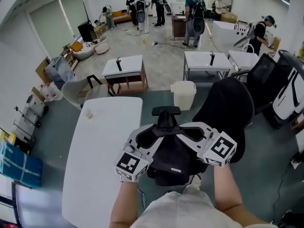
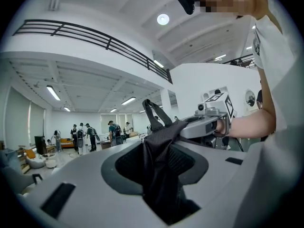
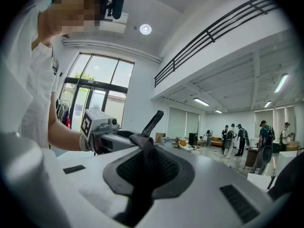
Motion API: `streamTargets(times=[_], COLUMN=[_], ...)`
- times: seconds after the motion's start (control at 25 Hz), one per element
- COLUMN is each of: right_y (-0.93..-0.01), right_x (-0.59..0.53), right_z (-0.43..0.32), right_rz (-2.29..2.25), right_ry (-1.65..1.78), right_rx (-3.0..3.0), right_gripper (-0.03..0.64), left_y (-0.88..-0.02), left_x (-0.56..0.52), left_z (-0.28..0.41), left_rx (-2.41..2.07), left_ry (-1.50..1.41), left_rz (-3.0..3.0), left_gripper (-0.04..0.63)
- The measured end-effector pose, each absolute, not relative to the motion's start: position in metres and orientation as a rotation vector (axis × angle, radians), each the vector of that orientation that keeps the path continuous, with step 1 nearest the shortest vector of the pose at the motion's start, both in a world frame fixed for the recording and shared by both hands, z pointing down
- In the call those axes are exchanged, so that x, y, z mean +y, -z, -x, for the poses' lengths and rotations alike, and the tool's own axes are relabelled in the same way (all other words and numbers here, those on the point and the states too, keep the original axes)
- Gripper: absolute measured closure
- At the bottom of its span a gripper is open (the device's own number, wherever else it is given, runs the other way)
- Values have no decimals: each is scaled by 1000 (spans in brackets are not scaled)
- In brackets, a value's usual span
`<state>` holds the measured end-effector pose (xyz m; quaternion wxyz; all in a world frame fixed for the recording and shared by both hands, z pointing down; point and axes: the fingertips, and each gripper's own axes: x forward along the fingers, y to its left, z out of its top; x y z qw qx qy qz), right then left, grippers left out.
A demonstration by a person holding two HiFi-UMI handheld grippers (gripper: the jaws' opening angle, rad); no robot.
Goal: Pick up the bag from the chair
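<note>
The left claw (image 2: 159,163) and the right claw (image 3: 145,167) face each other, each clamped on the black mesh fabric bag (image 1: 172,159). The bag hangs bunched between them, held up just left of the black office chair (image 1: 227,109) and right of the long white counter (image 1: 102,156).

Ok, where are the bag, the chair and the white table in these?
bag (image 1: 171,156): head view, middle of its black body.
chair (image 1: 227,106): head view, its broad black surface.
white table (image 1: 102,165): head view, bare top.
</note>
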<state>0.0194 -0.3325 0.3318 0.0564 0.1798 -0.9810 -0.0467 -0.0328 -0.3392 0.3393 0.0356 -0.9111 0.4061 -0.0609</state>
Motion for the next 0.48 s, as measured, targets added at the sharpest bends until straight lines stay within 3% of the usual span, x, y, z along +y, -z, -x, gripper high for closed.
streamTargets(times=[0.48], right_y=[-338], right_x=[-336], right_z=[-12], right_rz=[-563], right_ry=[127], right_rx=[-2980], right_gripper=[575], left_y=[-344], left_x=[-342], left_z=[42], left_rx=[1299], left_ry=[170], left_rz=[2825], left_gripper=[439])
